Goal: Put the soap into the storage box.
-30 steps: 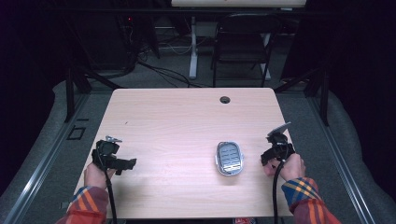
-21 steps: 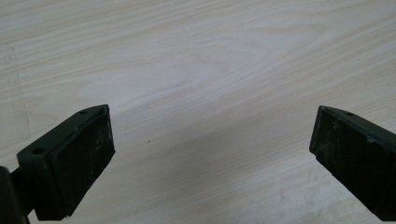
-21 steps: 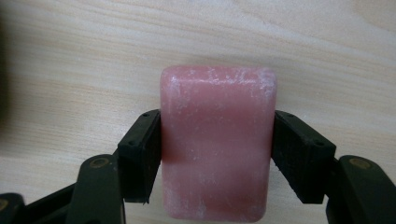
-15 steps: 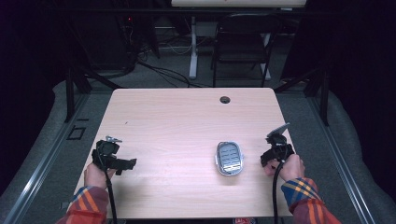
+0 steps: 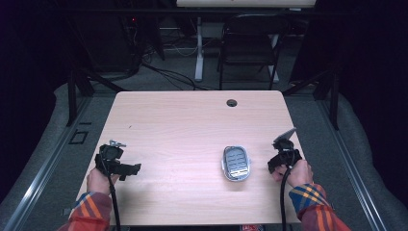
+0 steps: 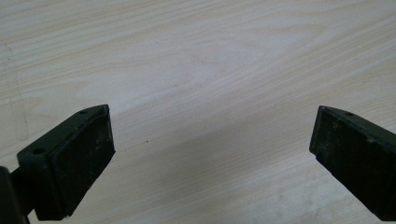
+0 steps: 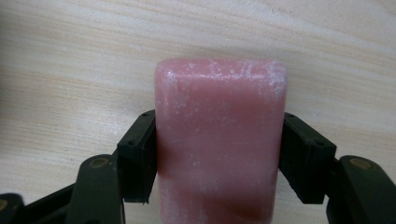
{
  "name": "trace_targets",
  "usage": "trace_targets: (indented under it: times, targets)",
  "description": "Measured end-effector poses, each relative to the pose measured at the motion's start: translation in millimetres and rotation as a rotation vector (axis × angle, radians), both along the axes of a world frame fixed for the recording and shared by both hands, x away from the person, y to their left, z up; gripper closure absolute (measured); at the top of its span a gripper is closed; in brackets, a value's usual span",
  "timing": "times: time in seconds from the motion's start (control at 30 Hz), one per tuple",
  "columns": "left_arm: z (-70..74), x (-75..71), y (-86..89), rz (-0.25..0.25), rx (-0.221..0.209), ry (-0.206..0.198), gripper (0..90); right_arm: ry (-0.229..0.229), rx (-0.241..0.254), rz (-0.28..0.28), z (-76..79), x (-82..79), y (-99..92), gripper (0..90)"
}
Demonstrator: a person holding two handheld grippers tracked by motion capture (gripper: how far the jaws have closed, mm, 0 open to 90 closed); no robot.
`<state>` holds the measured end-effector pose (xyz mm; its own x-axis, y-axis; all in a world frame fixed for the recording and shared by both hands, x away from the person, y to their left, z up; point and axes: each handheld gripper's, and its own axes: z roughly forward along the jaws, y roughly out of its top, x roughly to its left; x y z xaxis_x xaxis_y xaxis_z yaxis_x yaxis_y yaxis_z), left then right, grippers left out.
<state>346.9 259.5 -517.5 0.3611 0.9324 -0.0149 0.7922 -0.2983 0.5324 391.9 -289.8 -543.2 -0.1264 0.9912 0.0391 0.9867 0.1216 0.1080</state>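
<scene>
From the high view I have the light wooden table (image 5: 192,125) in front of me, with a small grey oval soap dish with a ribbed insert (image 5: 236,162) lying toward its near right part, well in from the right edge. My right gripper (image 5: 284,155) sits just beside the dish, close to the table's right edge, and my left gripper (image 5: 118,163) rests near the near left corner, well apart from everything. A small dark round grommet hole (image 5: 232,103) marks the far edge.

In the left gripper view, the two black pads (image 6: 79,163) stand wide apart over bare wood, with nothing between them.

In the right gripper view, a pink rectangular bar of soap with a whitish, chalky surface (image 7: 219,140) is clamped between the jaws. The pads press on its two long sides, and the bar sticks out ahead of them above the tabletop.

I judge the step in hand to be carrying the bar to the dish. To do it well I would keep the squeeze steady, since soap is slick and can shoot out of a tightening grip. I would bring the bar level over the ribbed insert, line its long side up with the dish's long axis, lower until it touches, and only then release.
</scene>
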Motion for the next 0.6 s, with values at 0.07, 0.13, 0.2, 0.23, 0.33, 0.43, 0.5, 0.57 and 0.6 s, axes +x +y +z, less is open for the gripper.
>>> trace_targets:
  times: [0.07, 0.13, 0.2, 0.23, 0.33, 0.43, 0.5, 0.57, 0.6]
  targets:
    - [-0.2, 0.1, 0.2, 0.000, 0.000, 0.000, 0.0, 0.005, -0.001, 0.003, 0.4, 0.1, -0.4, 36.6]
    - [-0.1, 0.1, 0.4, -0.001, 0.001, 0.000, 0.0, 0.000, 0.003, 0.002, 0.1, 0.1, -0.1, 36.8]
    - [-0.1, 0.1, 0.3, 0.001, -0.001, -0.001, 0.0, 0.009, -0.006, 0.012, 0.9, 0.2, -1.1, 36.9]
    - [0.0, 0.0, 0.3, 0.001, -0.002, -0.001, 0.0, 0.011, -0.006, 0.016, 1.0, 0.3, -1.4, 36.9]
    - [0.0, 0.1, 0.3, 0.000, -0.002, -0.001, 0.0, 0.019, -0.005, 0.026, 1.6, 0.6, -2.4, 37.1]
    - [0.0, 0.3, 0.6, -0.001, -0.002, 0.001, 0.0, -0.001, 0.027, 0.006, 1.9, 0.1, -3.9, 37.1]
    - [-0.2, 0.5, 0.8, -0.003, 0.000, 0.000, 0.0, -0.011, 0.037, 0.002, 5.7, 0.0, -7.1, 37.1]
    - [-0.1, 0.7, 0.6, -0.001, -0.001, 0.001, 0.0, -0.026, 0.047, -0.013, 7.7, -0.5, -9.0, 37.2]
    - [-0.1, 0.7, 0.6, -0.001, -0.001, 0.001, 0.0, -0.026, 0.047, -0.013, 7.7, -0.5, -9.0, 37.2]
